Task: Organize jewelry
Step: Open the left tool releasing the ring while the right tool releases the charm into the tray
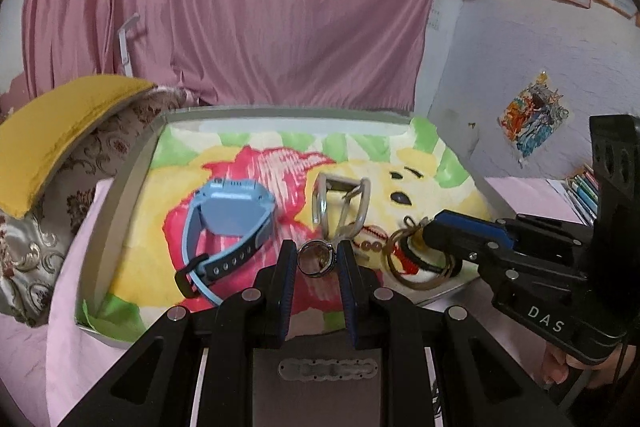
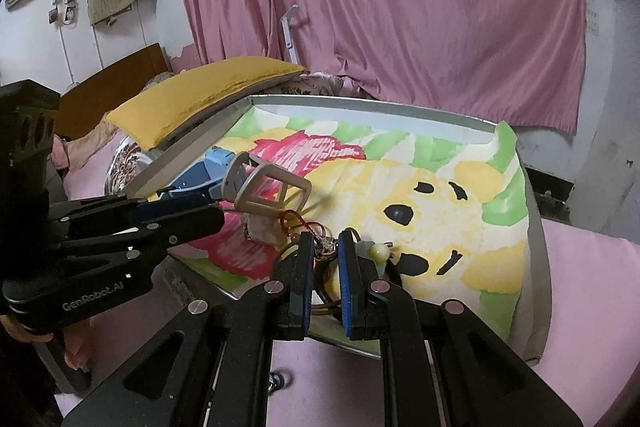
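A metal tray (image 1: 132, 179) lined with a bright bear-print towel (image 1: 416, 171) lies on a pink bed. Low over its near edge, my left gripper (image 1: 316, 257) is shut on a dark metal ring (image 1: 316, 274). On the towel lie a blue smartwatch (image 1: 228, 223) and a pale grey looped frame (image 1: 340, 199). My right gripper (image 2: 326, 247) is shut on a beaded charm (image 2: 325, 247) of a bundle of brown bangles and red cord (image 1: 416, 259). A green pendant with a white bead (image 2: 376, 251) hangs beside its right finger. The left gripper (image 2: 214, 211) shows at the left, the right gripper (image 1: 427, 237) at the right.
A yellow cushion (image 1: 60, 131) on a patterned pillow (image 1: 92, 167) overhangs the tray's far left corner. A pink curtain (image 1: 260, 7) hangs behind. Books (image 1: 584, 191) stand at the right beside the wall. A hand (image 1: 560, 367) holds the right gripper's handle.
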Demonstrator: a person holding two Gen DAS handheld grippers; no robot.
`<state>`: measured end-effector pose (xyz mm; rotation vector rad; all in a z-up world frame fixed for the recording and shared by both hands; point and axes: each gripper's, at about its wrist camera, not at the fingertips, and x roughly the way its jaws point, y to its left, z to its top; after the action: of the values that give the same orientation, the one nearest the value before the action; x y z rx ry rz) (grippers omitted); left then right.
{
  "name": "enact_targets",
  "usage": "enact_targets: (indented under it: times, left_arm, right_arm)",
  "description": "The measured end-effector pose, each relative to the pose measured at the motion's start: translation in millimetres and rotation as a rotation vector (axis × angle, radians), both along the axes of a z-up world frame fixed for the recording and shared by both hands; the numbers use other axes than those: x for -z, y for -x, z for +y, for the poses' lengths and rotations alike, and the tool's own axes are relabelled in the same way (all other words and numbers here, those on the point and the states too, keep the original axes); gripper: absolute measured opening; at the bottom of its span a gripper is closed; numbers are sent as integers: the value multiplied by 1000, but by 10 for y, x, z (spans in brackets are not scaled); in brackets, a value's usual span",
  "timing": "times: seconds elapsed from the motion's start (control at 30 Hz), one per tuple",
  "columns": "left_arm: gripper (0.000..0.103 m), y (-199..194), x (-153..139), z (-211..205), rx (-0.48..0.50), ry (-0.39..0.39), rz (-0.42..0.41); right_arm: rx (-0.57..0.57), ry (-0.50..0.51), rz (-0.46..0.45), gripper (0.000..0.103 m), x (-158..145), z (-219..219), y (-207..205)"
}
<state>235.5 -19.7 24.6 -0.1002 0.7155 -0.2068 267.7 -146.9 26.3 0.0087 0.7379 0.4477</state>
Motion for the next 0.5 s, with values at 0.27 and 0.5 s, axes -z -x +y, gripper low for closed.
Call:
enact_targets:
  times: [0.27,0.5]
  left_arm:
    - [20,-39,48,17,-3,12,38]
    - [20,-52,50,30,-9,11,41]
  right_arm:
    - [6,2,28,11,36,7,-24]
    - [16,4,28,11,44,6,-29]
